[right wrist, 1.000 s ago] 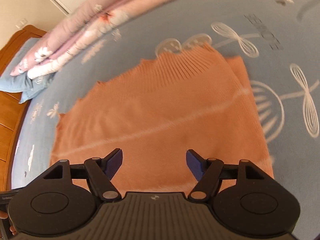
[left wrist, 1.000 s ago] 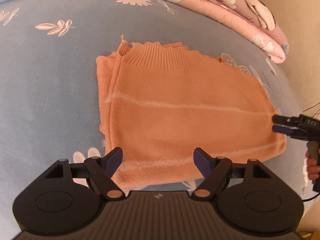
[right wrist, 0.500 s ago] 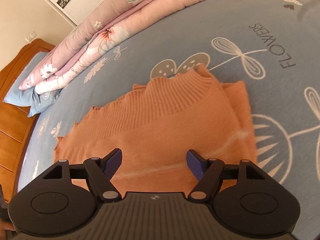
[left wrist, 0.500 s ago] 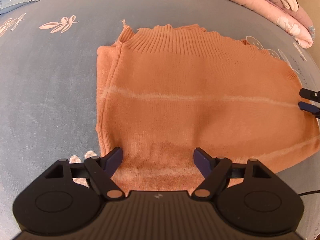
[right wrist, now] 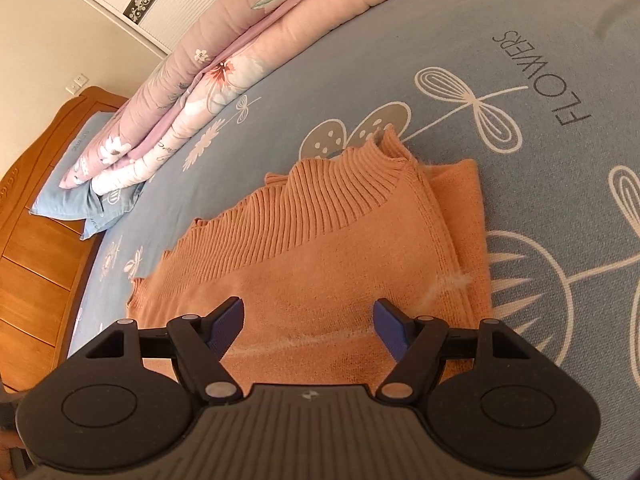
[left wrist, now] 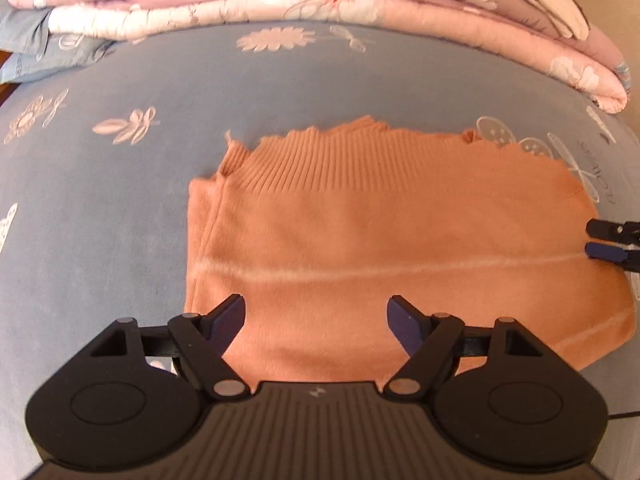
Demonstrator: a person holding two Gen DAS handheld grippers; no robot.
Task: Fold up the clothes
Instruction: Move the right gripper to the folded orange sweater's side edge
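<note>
Left tongs [left wrist: 316,316] spread wide, empty, low over the near-left part of an orange knit sweater [left wrist: 392,232]. Folded flat on a blue flower-printed bedsheet [left wrist: 100,208], ribbed scalloped band along the far edge, pale crease line running across the middle, folded layers stacked at the left side. Further back, a folded pink floral quilt [left wrist: 320,4] across the bed, on top of a blue pillow [left wrist: 36,48] at far left. At the right edge of the same view, right tongs [left wrist: 604,242] seen from the side, tips parted, at the sweater's right border on the crease line; contact with the cloth not clear.

From the right wrist: wooden headboard [right wrist: 36,248] at left, then pillow [right wrist: 76,184] and quilt [right wrist: 224,64], then sweater [right wrist: 340,248] with its layered fold toward the right. Right tongs [right wrist: 307,325] released, wide apart, nothing gripped, over the near edge of the knit. Word "FLOWERS" [right wrist: 540,80] printed on the sheet [right wrist: 560,208] at far right.
</note>
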